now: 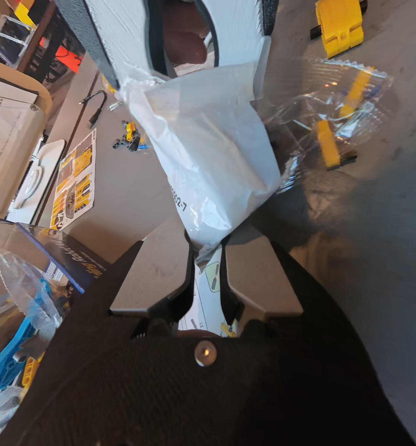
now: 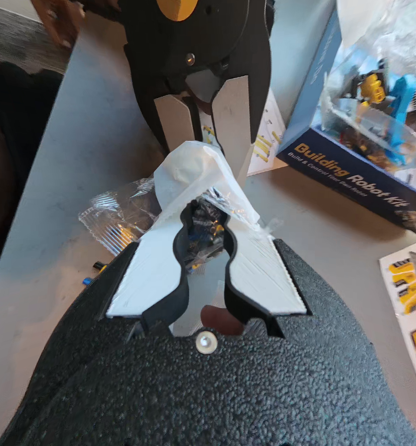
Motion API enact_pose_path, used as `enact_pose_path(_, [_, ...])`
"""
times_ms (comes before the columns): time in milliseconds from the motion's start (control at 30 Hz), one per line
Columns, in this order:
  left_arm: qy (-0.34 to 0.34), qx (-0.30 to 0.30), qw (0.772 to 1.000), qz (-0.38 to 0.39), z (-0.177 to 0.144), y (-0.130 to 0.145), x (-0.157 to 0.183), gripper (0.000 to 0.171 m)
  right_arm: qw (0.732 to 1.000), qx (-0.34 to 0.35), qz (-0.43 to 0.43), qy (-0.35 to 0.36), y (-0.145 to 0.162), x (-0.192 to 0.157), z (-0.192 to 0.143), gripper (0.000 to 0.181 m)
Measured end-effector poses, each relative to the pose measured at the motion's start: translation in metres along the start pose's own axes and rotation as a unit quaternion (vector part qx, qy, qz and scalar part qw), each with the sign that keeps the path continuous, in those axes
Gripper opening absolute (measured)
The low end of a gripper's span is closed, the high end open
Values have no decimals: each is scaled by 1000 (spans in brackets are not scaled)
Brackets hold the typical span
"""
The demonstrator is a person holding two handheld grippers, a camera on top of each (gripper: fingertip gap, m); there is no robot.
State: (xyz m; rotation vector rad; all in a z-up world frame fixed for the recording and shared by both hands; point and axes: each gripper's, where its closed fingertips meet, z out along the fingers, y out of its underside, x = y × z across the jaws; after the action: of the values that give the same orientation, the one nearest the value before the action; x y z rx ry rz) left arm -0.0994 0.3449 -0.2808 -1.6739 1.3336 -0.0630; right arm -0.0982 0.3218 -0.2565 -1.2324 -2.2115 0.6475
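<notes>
A plastic bag [image 1: 207, 154], white on one side and clear on the other, hangs stretched between both grippers above the grey table [image 1: 129, 193]. Yellow and dark building pieces show through its clear part [image 1: 327, 142]. My left gripper [image 1: 205, 239], black with grey pads, is shut on the bag's near corner. The right gripper's white fingers [image 1: 120, 31] hold the far end. In the right wrist view my right gripper [image 2: 205, 212] is shut on the bag [image 2: 190, 173] at its torn edge, with dark pieces [image 2: 204, 231] showing between its wavy pads. The left gripper [image 2: 207, 142] pinches the opposite end.
A dark blue kit box [image 2: 347, 169] with a bag of blue and yellow parts [image 2: 383, 108] on it stands beside an instruction booklet [image 2: 267, 135]. A sticker sheet [image 1: 75, 178], a small brick assembly [image 1: 129, 137], a black cable [image 1: 95, 106] and a yellow block [image 1: 338, 26] lie on the table. My left and right fingertips are right by each other.
</notes>
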Motion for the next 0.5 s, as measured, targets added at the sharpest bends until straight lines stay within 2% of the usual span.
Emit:
enact_pose_path(100, [13,-5,1000,-21,1,1,-1,14,999,0,29,-31,4,1,-2,17])
enact_pose_path(167, [16,-4,1000,-26,1,1,-1,14,999,-6,32,-31,7,5,-6,13])
enact_pose_path(400, [16,34,998,-43,-6,-7,-6,14,998,39,33,-36,-4,9,-32,11])
enact_pose_path(500, [15,40,999,-26,-7,-8,-3,14,998,37,20,-39,-3,7,-35,12])
